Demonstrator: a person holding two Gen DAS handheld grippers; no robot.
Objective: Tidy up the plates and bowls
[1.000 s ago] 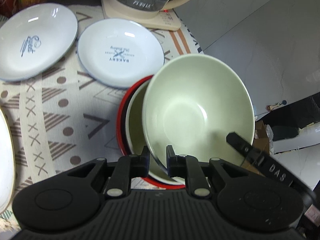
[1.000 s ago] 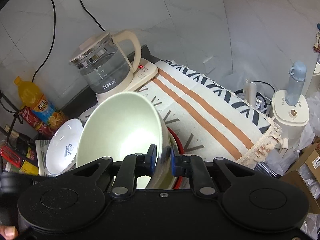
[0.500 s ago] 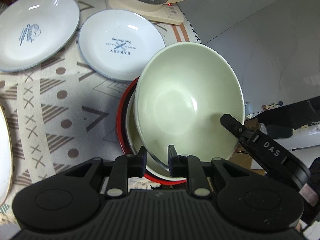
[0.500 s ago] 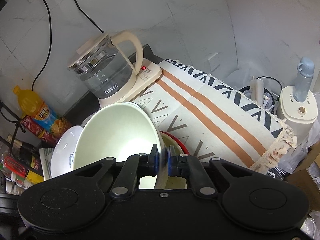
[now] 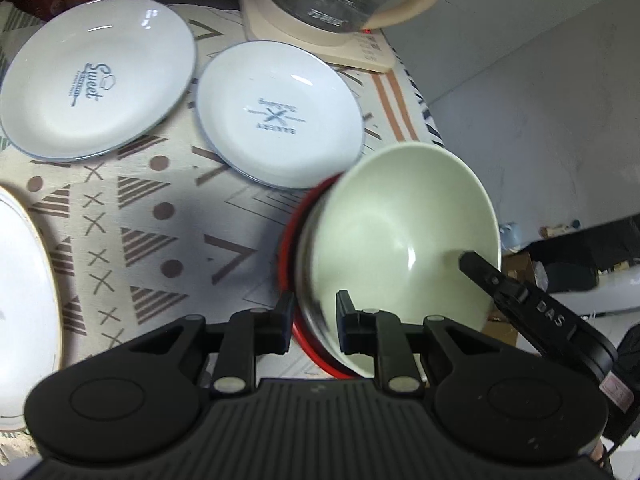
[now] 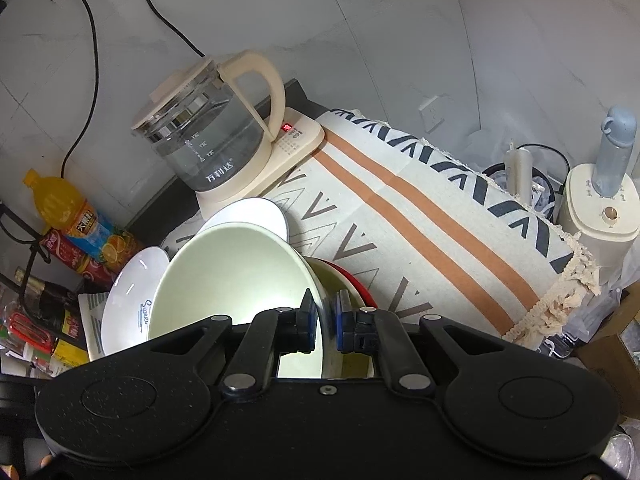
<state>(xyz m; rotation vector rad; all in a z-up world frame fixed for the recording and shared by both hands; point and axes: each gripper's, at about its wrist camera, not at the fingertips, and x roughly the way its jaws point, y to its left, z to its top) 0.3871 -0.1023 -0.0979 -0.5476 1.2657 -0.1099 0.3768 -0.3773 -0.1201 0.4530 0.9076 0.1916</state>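
Observation:
A pale green bowl is tilted over a red-rimmed bowl with a cream bowl nested inside it. My left gripper straddles the green bowl's near rim with a visible gap, so it looks open. My right gripper is shut on the green bowl's rim; its finger shows inside the bowl in the left wrist view. Two white plates lie behind: "Sweet" and "Bakery".
A glass kettle on its cream base stands at the back. Drink bottles stand at the far left. A large white plate lies at the left edge. The patterned tablecloth ends at the right, with appliances beyond.
The green bowl has come lower and tilted toward the red-rimmed bowl. My left gripper's jaws have widened around its rim. The right gripper still holds the rim.

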